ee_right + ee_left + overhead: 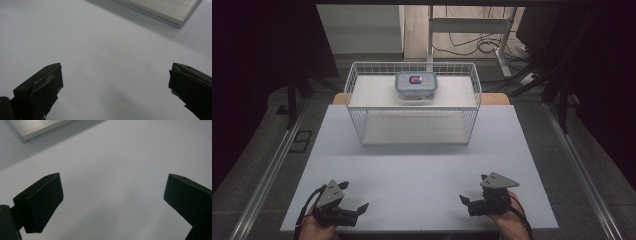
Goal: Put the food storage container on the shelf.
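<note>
A clear plastic food container [416,85] with a blue-rimmed lid (shut, with something red and dark showing through) sits upright on the upper shelf of a white wire basket [357,95], toward the back of the table.

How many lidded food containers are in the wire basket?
1. A single container sits on the upper shelf of the wire basket, near the middle; none visible on the lower level.
</note>
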The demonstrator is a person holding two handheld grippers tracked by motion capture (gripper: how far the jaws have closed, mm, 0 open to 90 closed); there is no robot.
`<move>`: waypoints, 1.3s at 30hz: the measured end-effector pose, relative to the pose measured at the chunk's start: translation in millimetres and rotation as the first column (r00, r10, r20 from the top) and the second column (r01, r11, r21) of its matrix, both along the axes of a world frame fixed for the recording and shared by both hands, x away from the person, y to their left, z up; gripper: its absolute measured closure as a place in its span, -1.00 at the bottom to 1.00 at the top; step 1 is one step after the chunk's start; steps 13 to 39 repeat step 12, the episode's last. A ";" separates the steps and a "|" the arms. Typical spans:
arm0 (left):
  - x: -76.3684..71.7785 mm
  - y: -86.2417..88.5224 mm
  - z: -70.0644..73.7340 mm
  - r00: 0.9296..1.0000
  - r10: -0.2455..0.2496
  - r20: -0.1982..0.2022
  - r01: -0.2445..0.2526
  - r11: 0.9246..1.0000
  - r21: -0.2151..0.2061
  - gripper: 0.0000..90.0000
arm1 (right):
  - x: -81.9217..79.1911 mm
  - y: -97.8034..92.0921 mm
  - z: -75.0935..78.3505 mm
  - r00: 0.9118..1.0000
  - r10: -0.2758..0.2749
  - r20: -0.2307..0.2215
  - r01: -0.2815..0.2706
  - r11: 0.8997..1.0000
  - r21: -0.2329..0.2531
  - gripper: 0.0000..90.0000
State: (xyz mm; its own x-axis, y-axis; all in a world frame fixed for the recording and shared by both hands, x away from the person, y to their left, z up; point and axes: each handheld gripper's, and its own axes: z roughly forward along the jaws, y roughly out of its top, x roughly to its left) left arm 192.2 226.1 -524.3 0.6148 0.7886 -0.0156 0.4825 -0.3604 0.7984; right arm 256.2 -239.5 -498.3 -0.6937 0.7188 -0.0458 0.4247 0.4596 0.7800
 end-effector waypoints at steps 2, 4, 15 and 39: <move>-1.8 3.4 -3.8 1.000 0.008 -0.009 -0.007 1.000 0.016 -0.97 | -1.5 -1.4 -3.5 1.000 -0.002 -0.008 0.002 1.000 -0.012 -1.00; -3.0 7.4 -7.5 1.000 0.014 -0.016 -0.014 0.999 0.029 -0.98 | -2.8 -2.2 -6.6 1.000 -0.001 -0.026 0.001 1.000 -0.027 -1.00; 0.3 18.4 -14.7 0.997 0.059 -0.048 -0.058 0.998 0.010 -1.00 | -1.8 -4.4 -17.1 0.997 0.003 -0.073 -0.010 0.995 -0.096 -1.00; 0.3 18.4 -14.7 0.997 0.059 -0.048 -0.058 0.998 0.010 -1.00 | -1.8 -4.4 -17.1 0.997 0.003 -0.073 -0.010 0.995 -0.096 -1.00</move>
